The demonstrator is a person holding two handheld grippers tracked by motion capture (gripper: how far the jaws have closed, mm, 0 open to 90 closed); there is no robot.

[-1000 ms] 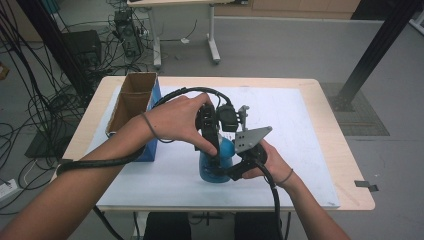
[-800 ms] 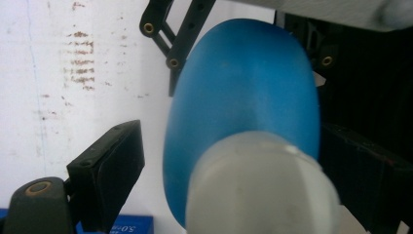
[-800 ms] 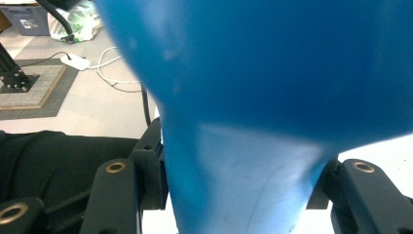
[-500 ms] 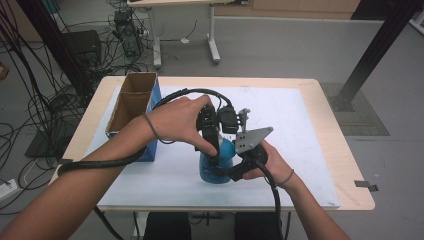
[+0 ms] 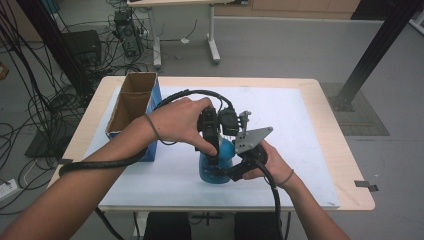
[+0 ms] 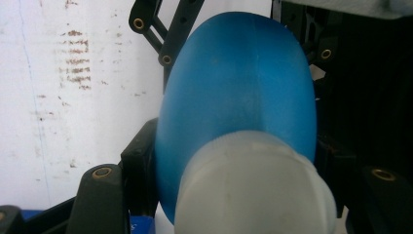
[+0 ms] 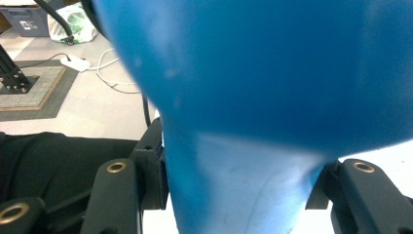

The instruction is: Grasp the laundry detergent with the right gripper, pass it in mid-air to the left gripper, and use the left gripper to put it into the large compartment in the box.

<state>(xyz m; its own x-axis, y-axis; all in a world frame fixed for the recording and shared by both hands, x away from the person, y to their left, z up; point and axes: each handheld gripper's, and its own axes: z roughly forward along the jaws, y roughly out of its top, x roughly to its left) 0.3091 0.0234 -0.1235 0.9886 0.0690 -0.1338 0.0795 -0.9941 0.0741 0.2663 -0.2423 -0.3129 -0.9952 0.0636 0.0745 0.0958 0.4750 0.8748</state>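
A blue bottle (image 5: 218, 162) stands upright on the white mat (image 5: 300, 150) that covers the counter (image 5: 350, 165), a little left of the middle and toward the near edge. Both hands are on it.

The left claw (image 5: 212, 150) comes down on the bottle from above. Its jaws have just been closing, and in the left gripper view they now sit on either side of the pale cap (image 6: 253, 190) at the bottle's top, with the blue body swelling out beyond it (image 6: 238, 97). The left hand (image 5: 180, 120) is wrapped over the gripper's body, a cable looping from it back along the forearm.

The right claw (image 5: 226, 172) reaches in from the right, low on the bottle. In the right gripper view its jaws press against both flanks of the bottle's narrower lower part (image 7: 238, 185), clamped on it. The right hand (image 5: 265, 162) holds that gripper near the counter's near edge, the grey three-cornered plate (image 5: 252, 139) tilted above it.

An open cardboard box (image 5: 131, 102) with blue sides rests on the counter's left part, well apart from the bottle.
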